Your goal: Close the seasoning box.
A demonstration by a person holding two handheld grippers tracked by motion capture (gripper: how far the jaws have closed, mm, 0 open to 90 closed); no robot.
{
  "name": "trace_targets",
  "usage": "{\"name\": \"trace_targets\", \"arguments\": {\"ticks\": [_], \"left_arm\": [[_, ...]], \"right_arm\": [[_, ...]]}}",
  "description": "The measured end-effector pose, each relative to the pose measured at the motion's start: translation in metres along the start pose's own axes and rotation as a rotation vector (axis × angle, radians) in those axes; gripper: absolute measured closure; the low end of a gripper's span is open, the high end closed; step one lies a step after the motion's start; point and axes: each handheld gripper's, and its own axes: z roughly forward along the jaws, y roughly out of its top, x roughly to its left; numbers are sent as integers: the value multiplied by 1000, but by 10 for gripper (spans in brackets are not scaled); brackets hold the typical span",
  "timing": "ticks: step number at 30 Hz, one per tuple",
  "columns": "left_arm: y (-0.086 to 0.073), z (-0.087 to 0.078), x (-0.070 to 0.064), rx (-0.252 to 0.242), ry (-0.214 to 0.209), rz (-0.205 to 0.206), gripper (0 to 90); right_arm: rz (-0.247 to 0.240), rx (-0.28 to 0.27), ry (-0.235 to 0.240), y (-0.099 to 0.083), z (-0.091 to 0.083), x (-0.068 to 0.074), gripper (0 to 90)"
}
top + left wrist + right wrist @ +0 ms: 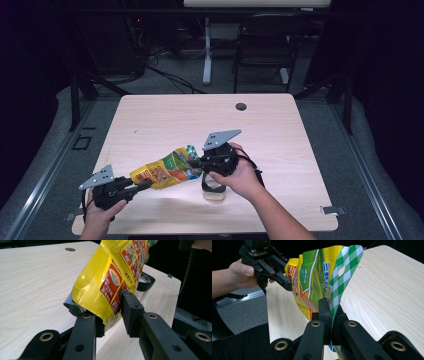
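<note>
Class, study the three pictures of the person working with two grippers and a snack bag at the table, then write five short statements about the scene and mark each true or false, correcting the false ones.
1. The left gripper is shut on the yellow end of the bag. True.
2. The bag lies flat on the table. False: it is held up between the two grippers, above the tabletop.
3. The right gripper pinches the green-and-white checked end of the bag. True.
4. A clear container with a black handle stands on the table below the right hand. True.
5. The right gripper is open and apart from the bag. False: its jaws are closed on the bag's edge.
</note>
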Motion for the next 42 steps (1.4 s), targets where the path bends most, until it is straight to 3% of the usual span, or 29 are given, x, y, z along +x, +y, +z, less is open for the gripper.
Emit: {"name": "trace_targets", "arguments": {"ticks": [17, 24, 35, 42], "left_arm": [[4, 4, -4, 42, -1, 45, 754], [6, 7, -8, 65, 24, 55, 754], [11, 7, -14, 79, 67, 80, 753], [17, 4, -18, 118, 80, 101, 754]], "right_arm": [[39, -2, 0, -23, -2, -5, 899], [64, -12, 2, -31, 0, -9, 896], [65, -39, -4, -37, 1, -10, 885], [73, -53, -20, -41, 2, -8, 874]]}}
